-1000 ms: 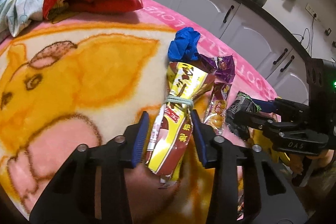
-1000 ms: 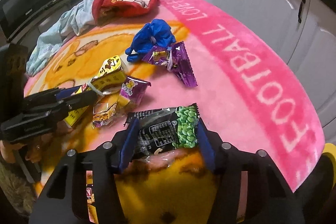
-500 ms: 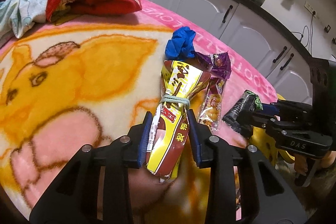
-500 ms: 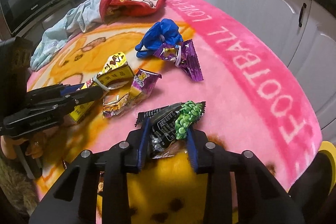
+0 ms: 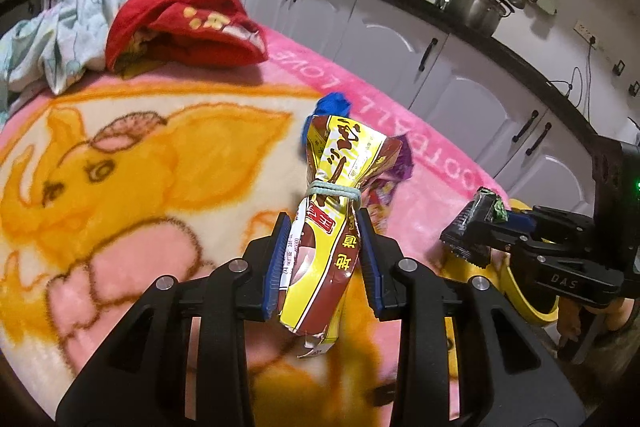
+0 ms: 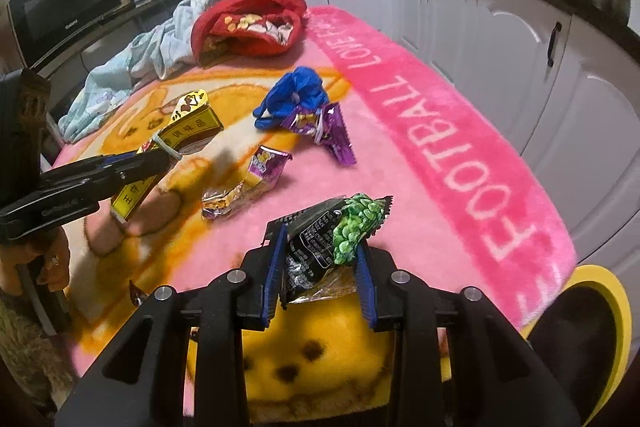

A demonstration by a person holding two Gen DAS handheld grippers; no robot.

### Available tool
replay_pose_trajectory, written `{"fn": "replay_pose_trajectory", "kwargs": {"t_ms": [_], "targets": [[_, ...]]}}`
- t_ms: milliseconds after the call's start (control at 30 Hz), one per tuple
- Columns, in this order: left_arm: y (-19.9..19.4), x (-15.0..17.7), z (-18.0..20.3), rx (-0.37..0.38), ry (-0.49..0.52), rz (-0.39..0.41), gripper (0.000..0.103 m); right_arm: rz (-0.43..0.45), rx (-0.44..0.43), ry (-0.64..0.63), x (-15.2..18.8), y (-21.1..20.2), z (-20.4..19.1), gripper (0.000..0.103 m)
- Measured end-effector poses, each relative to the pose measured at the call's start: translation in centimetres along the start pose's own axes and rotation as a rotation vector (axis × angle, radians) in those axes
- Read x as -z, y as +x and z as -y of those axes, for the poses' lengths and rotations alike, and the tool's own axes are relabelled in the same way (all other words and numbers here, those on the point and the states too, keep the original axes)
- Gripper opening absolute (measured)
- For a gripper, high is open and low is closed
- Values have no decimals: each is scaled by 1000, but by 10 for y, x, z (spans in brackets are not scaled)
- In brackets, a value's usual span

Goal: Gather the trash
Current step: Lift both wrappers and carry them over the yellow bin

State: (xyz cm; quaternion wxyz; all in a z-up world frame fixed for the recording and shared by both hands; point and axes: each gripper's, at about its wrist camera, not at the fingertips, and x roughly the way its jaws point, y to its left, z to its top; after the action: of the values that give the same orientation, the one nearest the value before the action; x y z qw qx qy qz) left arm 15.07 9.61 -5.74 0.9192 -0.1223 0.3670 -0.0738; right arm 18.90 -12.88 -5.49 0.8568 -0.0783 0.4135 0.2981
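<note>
Both grippers have trash in hand, and the step now is, by my reading, to carry it off the blanket (image 6: 440,131) to a bin. The yellow rim (image 6: 600,311) at the table's near right edge may be that bin, though I cannot tell for sure.

The left gripper (image 5: 324,259) is clamped narrowly on the yellow packet (image 5: 332,227), pads pressing its lower half, below the cord tied round its neck. The packet's top flares above the jaws and its torn bottom hangs free beneath. The right gripper (image 6: 320,267) is pinched on the green-and-black wrapper (image 6: 332,235), which is crumpled between the pads with its green end sticking out past them.

To do the carry well: keep both grips firm, since foil is slippery and the packet is held off-centre; lift clear of the blanket before swinging sideways; keep the 2 tools apart so the loads do not snag.

Both grippers tilt forward and down over the near edge, the left one held at the right one's left side. 2 purple wrappers (image 6: 260,183) and a blue glove (image 6: 292,95) lie on the blanket beyond.
</note>
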Motion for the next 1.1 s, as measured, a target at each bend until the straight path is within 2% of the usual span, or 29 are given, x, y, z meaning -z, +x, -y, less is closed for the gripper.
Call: {"fn": "replay_pose_trajectory", "kwargs": {"t_ms": [433, 1100], "targets": [[-14, -13, 53, 50, 67, 55, 26, 103, 64, 0, 4, -64, 23, 31], [-14, -14, 163, 150, 241, 79, 26, 207, 188, 104, 43, -145, 84, 31]]}}
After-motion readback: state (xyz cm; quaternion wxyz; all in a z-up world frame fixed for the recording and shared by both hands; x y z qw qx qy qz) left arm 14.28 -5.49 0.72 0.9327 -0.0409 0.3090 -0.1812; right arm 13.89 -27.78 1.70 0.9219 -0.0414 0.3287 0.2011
